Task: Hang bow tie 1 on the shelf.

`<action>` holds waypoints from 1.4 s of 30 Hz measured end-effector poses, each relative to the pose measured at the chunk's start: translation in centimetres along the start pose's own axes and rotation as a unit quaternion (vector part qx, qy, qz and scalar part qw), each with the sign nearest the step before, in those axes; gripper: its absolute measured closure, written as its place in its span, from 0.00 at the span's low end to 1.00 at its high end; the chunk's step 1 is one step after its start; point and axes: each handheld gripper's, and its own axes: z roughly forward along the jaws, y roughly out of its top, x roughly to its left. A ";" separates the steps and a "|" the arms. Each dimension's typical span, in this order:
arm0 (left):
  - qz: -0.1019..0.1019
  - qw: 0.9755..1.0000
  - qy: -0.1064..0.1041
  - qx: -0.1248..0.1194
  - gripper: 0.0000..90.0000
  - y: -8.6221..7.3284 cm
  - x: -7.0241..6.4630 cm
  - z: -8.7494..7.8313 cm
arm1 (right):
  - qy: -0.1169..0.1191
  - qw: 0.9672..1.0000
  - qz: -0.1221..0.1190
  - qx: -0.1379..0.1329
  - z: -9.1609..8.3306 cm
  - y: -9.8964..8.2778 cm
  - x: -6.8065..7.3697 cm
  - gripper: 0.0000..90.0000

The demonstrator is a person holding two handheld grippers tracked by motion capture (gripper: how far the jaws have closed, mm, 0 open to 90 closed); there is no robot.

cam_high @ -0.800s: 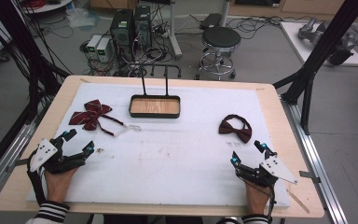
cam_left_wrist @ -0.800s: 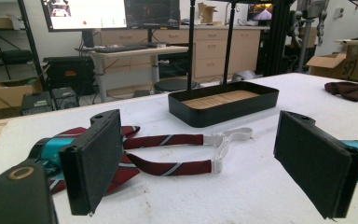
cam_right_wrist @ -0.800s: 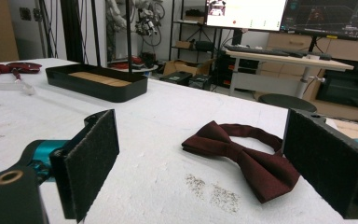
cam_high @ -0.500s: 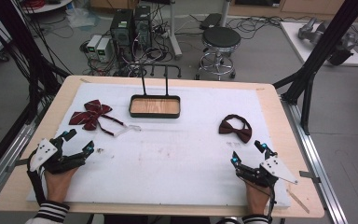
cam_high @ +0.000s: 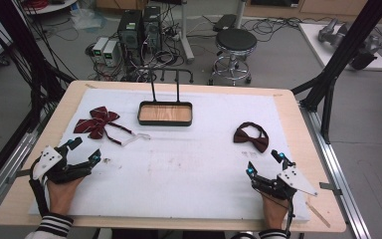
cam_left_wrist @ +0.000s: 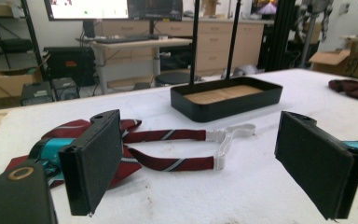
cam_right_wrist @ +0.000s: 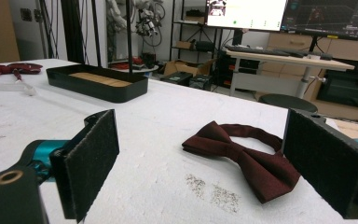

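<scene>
A striped red bow tie (cam_high: 98, 123) with a white-ended strap lies on the white mat at the left; in the left gripper view the striped bow tie (cam_left_wrist: 135, 151) is just beyond my jaws. My left gripper (cam_high: 84, 152) rests near the front left edge, open and empty. A plain dark red bow tie (cam_high: 251, 137) lies at the right; in the right gripper view this dark bow tie (cam_right_wrist: 247, 158) sits a little ahead of my jaws. My right gripper (cam_high: 264, 163) stands open and empty near the front right. A black tray (cam_high: 165, 113) with a wooden floor sits at the back centre.
Two thin black posts (cam_high: 152, 84) rise behind the tray. The white mat (cam_high: 189, 169) covers most of the wooden table (cam_high: 298, 119). A stool (cam_high: 235, 42) and computer boxes (cam_high: 129, 30) stand on the floor beyond the far edge.
</scene>
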 end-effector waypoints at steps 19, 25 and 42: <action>0.027 0.989 0.011 0.142 0.17 5.9 2.4 3.7 | 0.000 1.000 0.001 0.000 0.0 0.0 0.0 0.11; 0.015 0.983 0.018 0.183 0.17 7.1 3.6 5.4 | 0.000 1.000 0.001 0.000 0.0 0.0 0.0 0.11; 0.027 0.955 0.036 0.293 0.18 8.4 6.1 9.2 | -0.001 1.000 0.001 -0.001 0.0 0.0 0.0 0.11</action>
